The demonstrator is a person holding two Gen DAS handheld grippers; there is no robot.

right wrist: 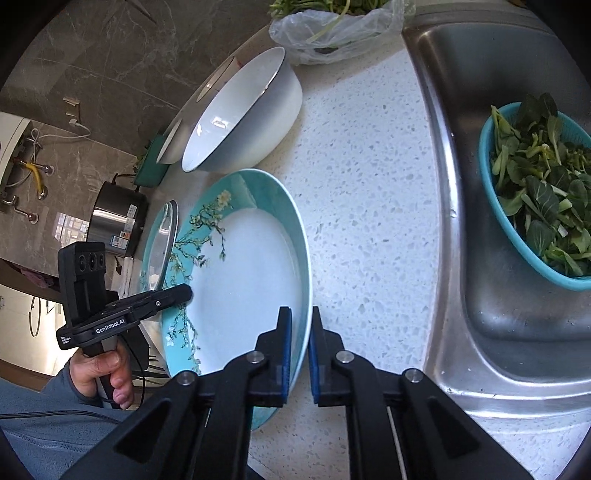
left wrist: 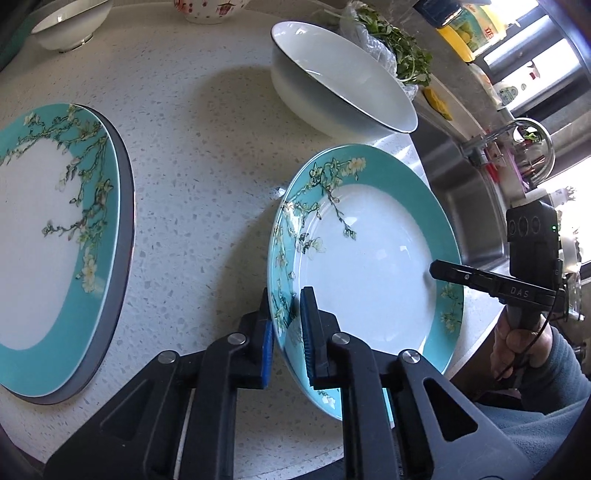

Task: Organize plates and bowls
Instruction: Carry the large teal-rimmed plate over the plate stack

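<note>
A teal-rimmed floral plate (left wrist: 373,254) is held tilted above the speckled counter (left wrist: 199,155). My left gripper (left wrist: 286,332) is shut on its left rim. My right gripper (right wrist: 299,354) is shut on its opposite rim; the plate also shows in the right wrist view (right wrist: 251,266). A second matching plate (left wrist: 48,236) lies flat on the counter at the left. A white bowl (left wrist: 340,81) stands behind the held plate, also seen in the right wrist view (right wrist: 243,110). Another white bowl (left wrist: 70,22) sits at the far left back.
A steel sink (right wrist: 498,295) lies to the right, holding a teal basket of greens (right wrist: 539,192). A plastic bag of herbs (right wrist: 332,33) lies behind the bowl. A floral bowl (left wrist: 210,9) stands at the back. A steel pot (right wrist: 118,218) stands far left.
</note>
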